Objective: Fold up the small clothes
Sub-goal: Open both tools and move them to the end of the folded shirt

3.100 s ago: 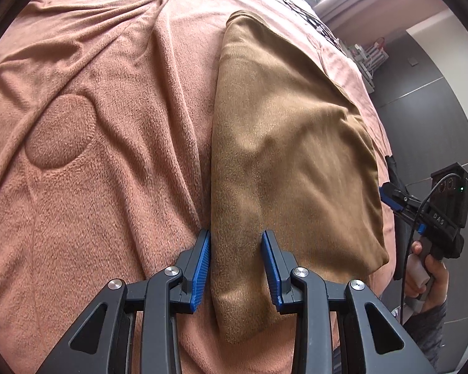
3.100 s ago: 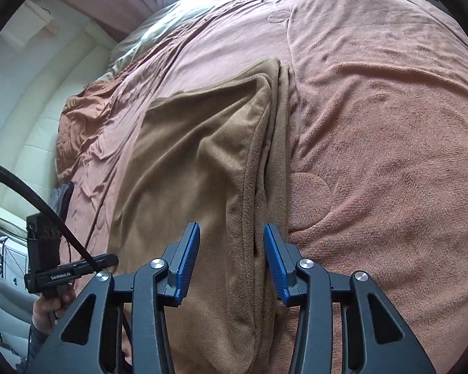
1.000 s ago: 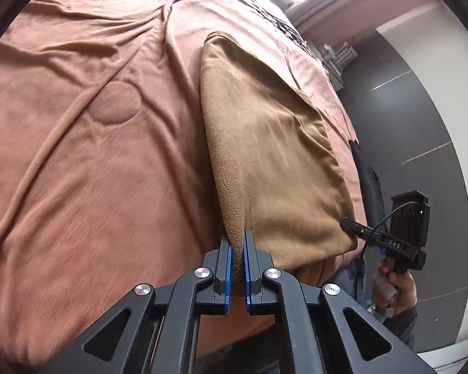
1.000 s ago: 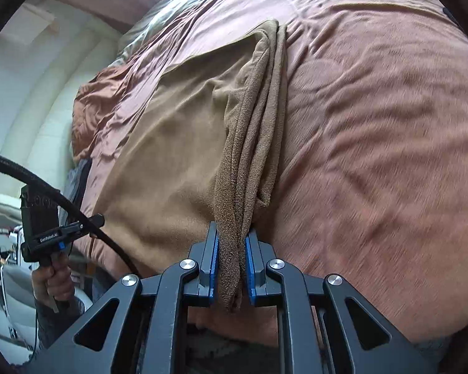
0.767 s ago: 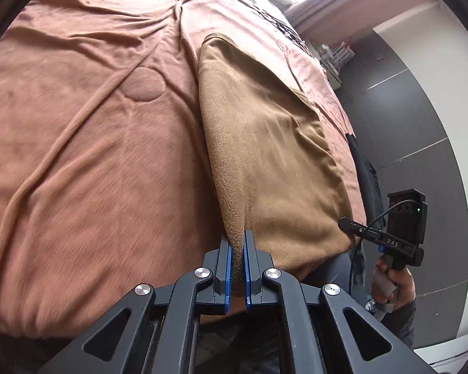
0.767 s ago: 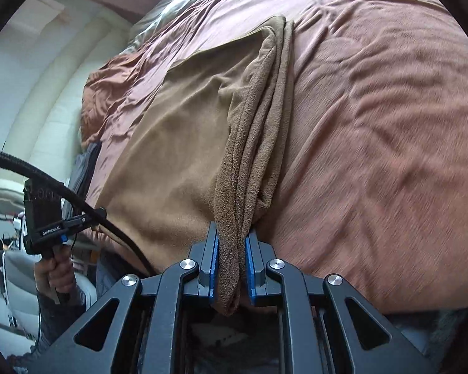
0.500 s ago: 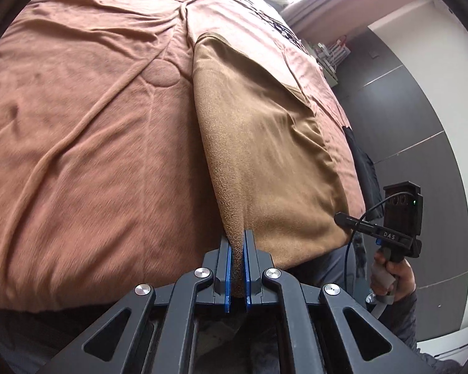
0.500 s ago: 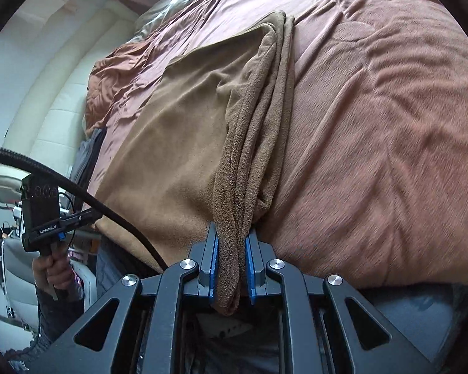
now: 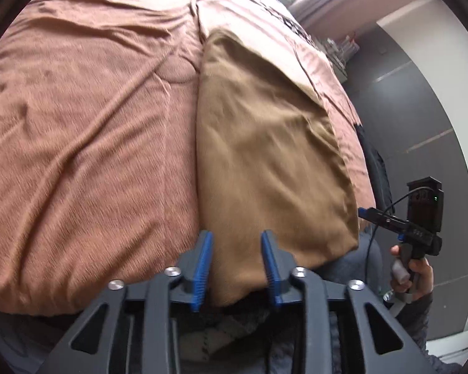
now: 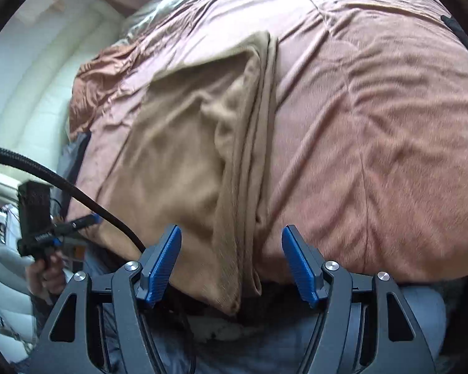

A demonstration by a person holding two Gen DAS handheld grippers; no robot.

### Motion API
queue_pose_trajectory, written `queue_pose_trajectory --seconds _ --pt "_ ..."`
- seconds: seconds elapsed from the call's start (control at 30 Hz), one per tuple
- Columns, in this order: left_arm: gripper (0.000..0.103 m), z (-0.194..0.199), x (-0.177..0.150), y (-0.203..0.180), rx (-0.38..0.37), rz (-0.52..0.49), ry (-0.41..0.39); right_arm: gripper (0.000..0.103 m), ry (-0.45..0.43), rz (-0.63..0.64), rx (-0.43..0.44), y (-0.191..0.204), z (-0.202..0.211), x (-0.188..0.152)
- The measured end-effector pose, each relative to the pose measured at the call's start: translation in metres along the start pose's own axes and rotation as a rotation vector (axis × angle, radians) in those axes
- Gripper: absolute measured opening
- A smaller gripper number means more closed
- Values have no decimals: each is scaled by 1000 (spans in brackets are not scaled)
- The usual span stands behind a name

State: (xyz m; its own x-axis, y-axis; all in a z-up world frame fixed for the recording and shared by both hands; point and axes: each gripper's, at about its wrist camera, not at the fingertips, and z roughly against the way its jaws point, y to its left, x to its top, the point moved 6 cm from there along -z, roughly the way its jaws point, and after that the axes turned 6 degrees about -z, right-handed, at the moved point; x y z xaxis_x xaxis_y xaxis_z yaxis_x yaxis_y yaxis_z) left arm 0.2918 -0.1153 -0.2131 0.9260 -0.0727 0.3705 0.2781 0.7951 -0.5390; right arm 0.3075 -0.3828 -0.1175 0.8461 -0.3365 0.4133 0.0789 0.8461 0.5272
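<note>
Both hand-held grippers [image 9: 236, 265] [image 10: 231, 265] have released the tan cloth [image 9: 265, 155].

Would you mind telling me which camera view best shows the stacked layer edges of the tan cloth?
The right wrist view: the tan cloth shows its stacked edges running down between the open right claw. The left wrist view shows only the cloth's smooth top and folded side, beyond the open left claw.

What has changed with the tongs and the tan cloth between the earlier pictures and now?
Both tongs let go: the left tongs and the right tongs, shut on the tan cloth's near edge half a second ago, now stand open. The cloth had been dragged toward the near edge of the bed, and its corner now hangs over it. The cloth stays folded on the brown blanket.
</note>
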Motion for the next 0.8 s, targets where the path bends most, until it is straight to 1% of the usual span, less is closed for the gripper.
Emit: queue_pose_trajectory --seconds 0.1,0.2,0.3,0.47,0.57,0.67,0.8 --pt "36 -2 13 5 -4 23 -22 65 -10 -2 4 4 -4 20" --pt "36 -11 27 10 6 32 -27 65 -14 -3 4 4 -19 39" --pt "36 -20 38 19 15 43 -25 65 -5 -18 20 -4 -32 46" --pt "36 -41 62 29 23 58 -8 65 1 -3 20 -8 -57 59" --pt "35 -56 79 31 25 60 2 65 -13 -3 12 -12 -66 69" --pt "35 -67 92 34 34 50 4 65 -29 -4 29 -17 -70 80" --pt "35 -78 111 39 37 63 -2 54 -32 -4 47 -22 -77 90"
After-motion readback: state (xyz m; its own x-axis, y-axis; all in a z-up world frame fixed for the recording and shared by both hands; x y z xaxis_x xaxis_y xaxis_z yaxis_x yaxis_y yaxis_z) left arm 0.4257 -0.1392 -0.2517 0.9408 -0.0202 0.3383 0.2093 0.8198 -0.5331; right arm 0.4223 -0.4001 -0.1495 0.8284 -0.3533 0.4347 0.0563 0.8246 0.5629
